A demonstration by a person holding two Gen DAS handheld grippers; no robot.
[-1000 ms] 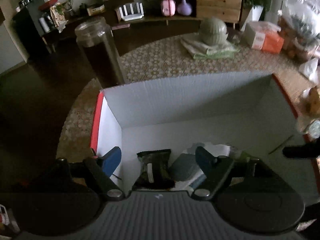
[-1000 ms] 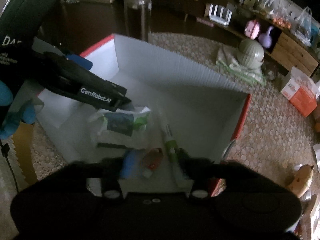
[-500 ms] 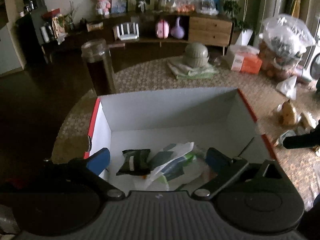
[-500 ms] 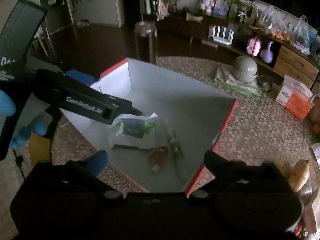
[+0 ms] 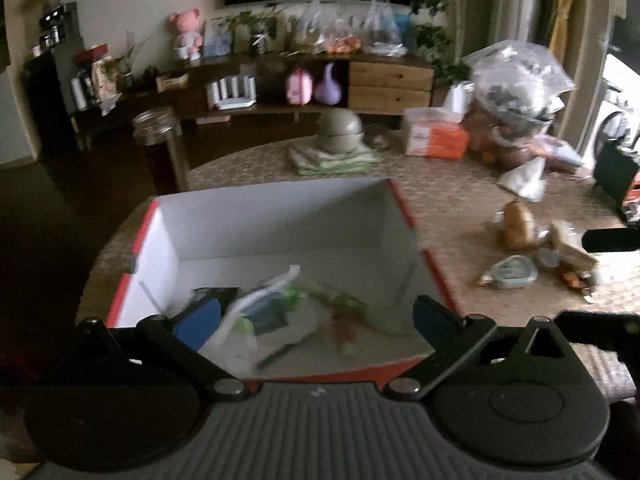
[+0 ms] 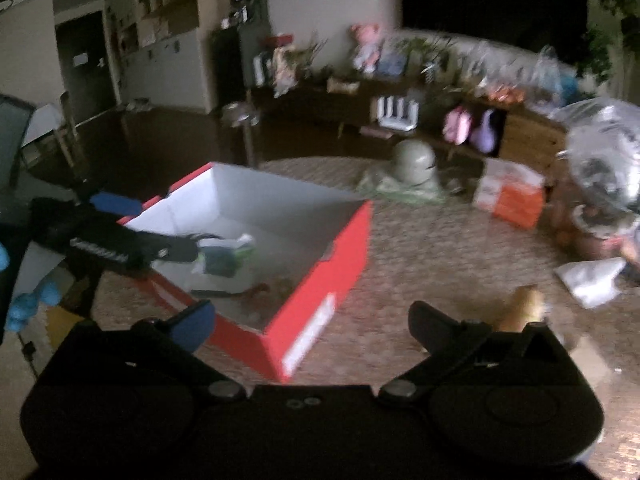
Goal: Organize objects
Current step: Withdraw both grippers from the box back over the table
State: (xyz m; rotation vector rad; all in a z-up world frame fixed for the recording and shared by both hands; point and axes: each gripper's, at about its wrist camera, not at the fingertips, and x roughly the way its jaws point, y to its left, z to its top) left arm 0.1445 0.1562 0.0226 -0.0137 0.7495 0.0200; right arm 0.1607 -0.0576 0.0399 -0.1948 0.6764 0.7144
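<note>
A red box with a white inside stands on the round table. It holds a white and green packet, a dark packet, a green tube and a small red item. My left gripper is open and empty above the box's near edge; its arm reaches over the box's left side in the right wrist view. My right gripper is open and empty, above the box's near right corner. Loose small items lie on the table right of the box.
A tall dark jar stands beyond the box's far left corner. A grey-green lidded bowl on folded cloth, an orange and white box and a big plastic bag are at the back. A brown item lies near my right gripper.
Both grippers have risen and pulled back out of the box. The right gripper opened and swung right, leaving the green tube and red item inside. The left gripper opened wider.
</note>
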